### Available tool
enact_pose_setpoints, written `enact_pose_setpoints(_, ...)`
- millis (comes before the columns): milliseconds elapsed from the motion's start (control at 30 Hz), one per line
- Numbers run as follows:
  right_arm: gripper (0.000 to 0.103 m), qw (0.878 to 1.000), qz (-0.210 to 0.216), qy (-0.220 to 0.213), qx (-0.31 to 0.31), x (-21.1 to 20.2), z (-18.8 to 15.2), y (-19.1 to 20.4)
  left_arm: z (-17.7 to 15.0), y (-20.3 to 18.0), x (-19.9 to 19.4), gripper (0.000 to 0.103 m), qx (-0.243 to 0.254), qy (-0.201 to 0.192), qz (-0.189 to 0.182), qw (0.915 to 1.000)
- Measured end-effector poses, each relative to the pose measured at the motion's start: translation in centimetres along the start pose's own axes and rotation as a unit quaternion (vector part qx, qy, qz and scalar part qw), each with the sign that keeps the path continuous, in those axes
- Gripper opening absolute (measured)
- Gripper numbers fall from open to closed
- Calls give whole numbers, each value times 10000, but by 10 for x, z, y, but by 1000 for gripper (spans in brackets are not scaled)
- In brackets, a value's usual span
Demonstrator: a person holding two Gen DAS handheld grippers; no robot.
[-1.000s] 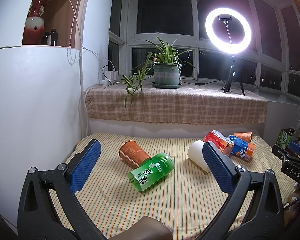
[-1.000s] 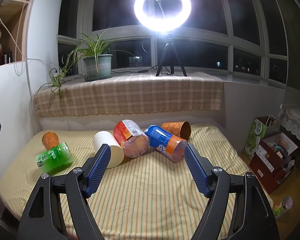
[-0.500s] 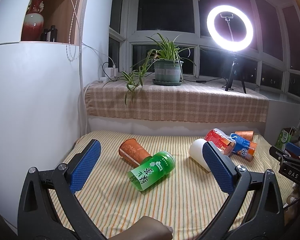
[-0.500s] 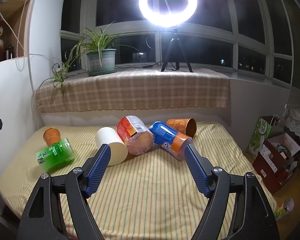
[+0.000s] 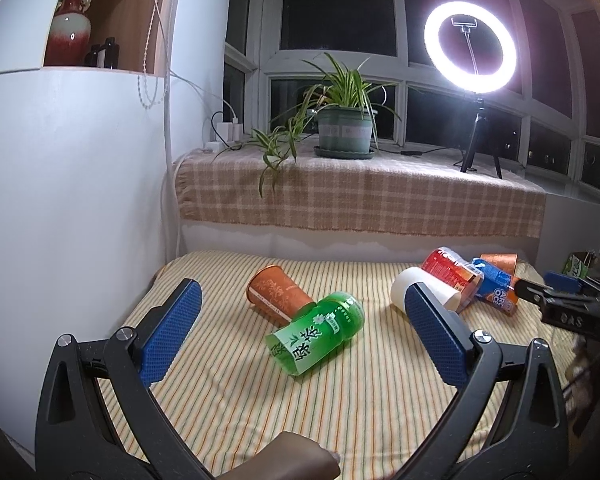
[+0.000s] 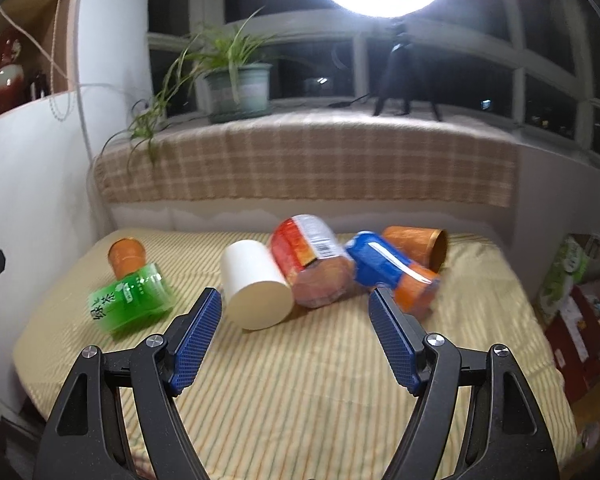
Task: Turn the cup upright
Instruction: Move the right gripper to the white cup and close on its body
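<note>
A: Nearest, at the bottom of the right wrist view, the right gripper (image 6: 294, 332) has its fingers spread wide, holding nothing. The left gripper (image 5: 300, 334) is wide and empty too.

B: And the cups?

A: All on their sides on the striped cloth (image 6: 300, 400). The white cup (image 6: 256, 290) lies at frame centre, touching the red cup (image 6: 310, 266); beyond it, the blue cup (image 6: 392, 274).

B: The risk?

A: Probably a finger nudging the neighbour, which could roll. The green cup (image 5: 316, 334), centre of the left view, leans on an orange cup (image 5: 278, 294).
</note>
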State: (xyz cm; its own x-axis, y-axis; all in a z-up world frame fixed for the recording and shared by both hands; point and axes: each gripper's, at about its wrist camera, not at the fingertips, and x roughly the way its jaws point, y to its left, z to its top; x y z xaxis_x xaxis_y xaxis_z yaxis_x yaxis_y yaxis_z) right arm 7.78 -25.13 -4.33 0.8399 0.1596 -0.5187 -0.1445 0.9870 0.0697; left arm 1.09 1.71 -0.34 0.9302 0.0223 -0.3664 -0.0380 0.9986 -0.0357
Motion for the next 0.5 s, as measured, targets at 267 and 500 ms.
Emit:
enact_pose_setpoints(267,76,9913,859,825,-557,57,26,15,-10,15,6,103,-67,221,167,9996)
enact_pose_setpoints(500,76,9694,1315,1826,-984,118,54,32,-18,30,9,103,-136,324,321,9989)
